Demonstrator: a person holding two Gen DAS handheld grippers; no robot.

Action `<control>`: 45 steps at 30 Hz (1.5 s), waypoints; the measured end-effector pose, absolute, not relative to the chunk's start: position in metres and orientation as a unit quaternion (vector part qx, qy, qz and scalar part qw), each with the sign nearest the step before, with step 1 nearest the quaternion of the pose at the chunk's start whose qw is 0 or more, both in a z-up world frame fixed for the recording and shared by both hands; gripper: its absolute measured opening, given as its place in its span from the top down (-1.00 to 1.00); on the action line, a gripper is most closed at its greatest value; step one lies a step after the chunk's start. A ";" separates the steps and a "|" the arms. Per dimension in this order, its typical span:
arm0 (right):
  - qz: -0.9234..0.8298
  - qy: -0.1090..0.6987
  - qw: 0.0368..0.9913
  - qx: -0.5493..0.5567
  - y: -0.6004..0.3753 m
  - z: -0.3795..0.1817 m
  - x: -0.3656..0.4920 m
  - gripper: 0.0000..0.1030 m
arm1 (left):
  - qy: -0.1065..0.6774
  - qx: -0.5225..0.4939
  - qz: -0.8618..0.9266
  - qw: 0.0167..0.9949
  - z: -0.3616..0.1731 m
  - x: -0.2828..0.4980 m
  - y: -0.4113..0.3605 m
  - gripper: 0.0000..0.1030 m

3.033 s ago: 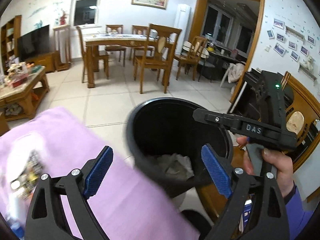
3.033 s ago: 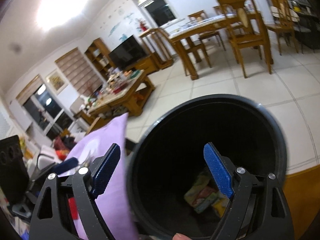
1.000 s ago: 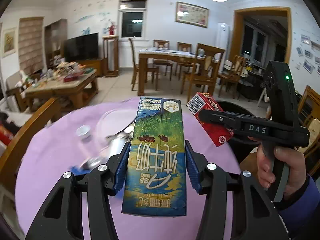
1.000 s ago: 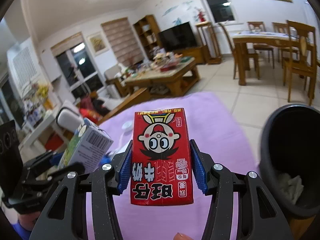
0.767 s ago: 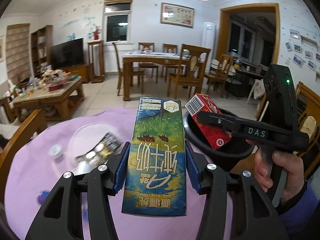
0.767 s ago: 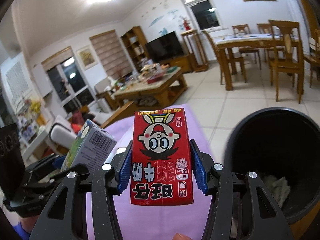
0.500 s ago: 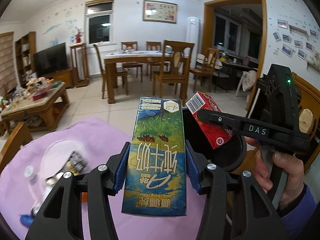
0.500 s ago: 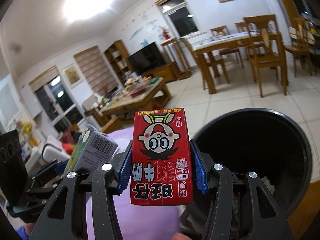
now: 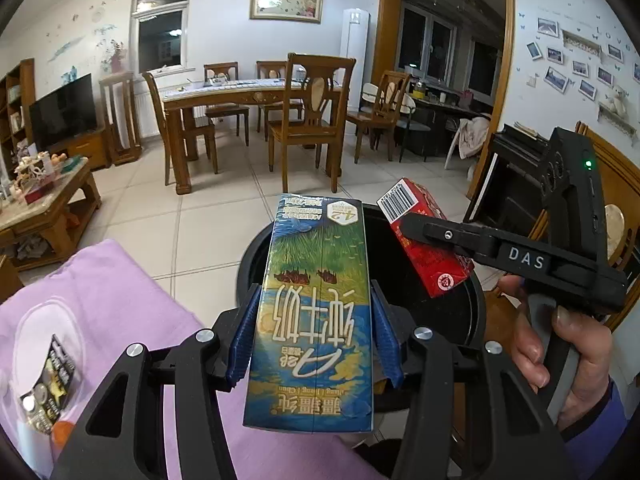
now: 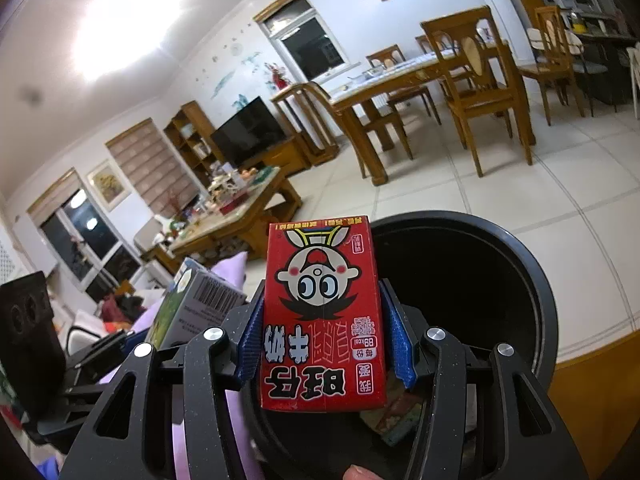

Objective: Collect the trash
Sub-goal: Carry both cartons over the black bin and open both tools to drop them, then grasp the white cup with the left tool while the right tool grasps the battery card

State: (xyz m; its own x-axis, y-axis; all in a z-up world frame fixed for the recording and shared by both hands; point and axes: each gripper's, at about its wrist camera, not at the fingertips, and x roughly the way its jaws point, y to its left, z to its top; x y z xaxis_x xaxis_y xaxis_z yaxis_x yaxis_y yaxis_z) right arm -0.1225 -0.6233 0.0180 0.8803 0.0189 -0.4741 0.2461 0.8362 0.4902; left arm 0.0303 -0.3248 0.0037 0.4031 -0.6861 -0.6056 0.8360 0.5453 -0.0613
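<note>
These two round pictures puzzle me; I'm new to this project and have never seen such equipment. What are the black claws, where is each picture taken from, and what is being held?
There is no robot here. A person holds a hand-squeezed black clamp in each hand, and a wide-angle camera on each looks along its two fingers. In the left camera's picture, the left gripper is shut on a blue milk carton; the person's right hand shows beside it. In the right camera's picture, the right gripper is shut on a red milk carton. Both cartons hang over an open black trash bin with some rubbish inside. A purple tablecloth nearby carries a snack wrapper.
</note>
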 end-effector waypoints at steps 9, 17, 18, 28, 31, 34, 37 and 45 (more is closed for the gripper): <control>-0.071 0.244 0.921 0.295 -0.634 -0.003 -0.126 -0.02 | 0.313 0.135 -0.462 0.819 -0.014 0.040 -0.350 0.01; -0.078 0.254 0.915 0.304 -0.636 -0.012 -0.118 -0.09 | 0.326 0.143 -0.461 0.813 -0.021 0.044 -0.359 -0.02; -0.081 0.252 0.914 0.307 -0.637 -0.013 -0.118 -0.30 | 0.327 0.144 -0.459 0.813 -0.020 0.044 -0.360 -0.02; -0.079 0.252 0.919 0.293 -0.622 -0.001 -0.115 -0.42 | 0.299 0.141 -0.458 0.825 0.004 0.029 -0.338 -0.60; -0.069 0.254 0.922 0.283 -0.611 0.004 -0.107 -0.47 | 0.298 0.139 -0.453 0.829 0.008 0.027 -0.320 -0.60; -0.054 0.262 0.925 0.272 -0.588 0.010 -0.096 -0.47 | 0.302 0.123 -0.434 0.840 0.013 0.036 -0.286 -0.60; -0.030 0.274 0.927 0.254 -0.554 0.015 -0.077 -0.47 | 0.304 0.105 -0.398 0.859 0.019 0.054 -0.239 -0.60; 0.049 0.315 0.926 0.204 -0.439 0.025 -0.006 -0.47 | 0.338 0.061 -0.260 0.902 0.018 0.119 -0.105 -0.60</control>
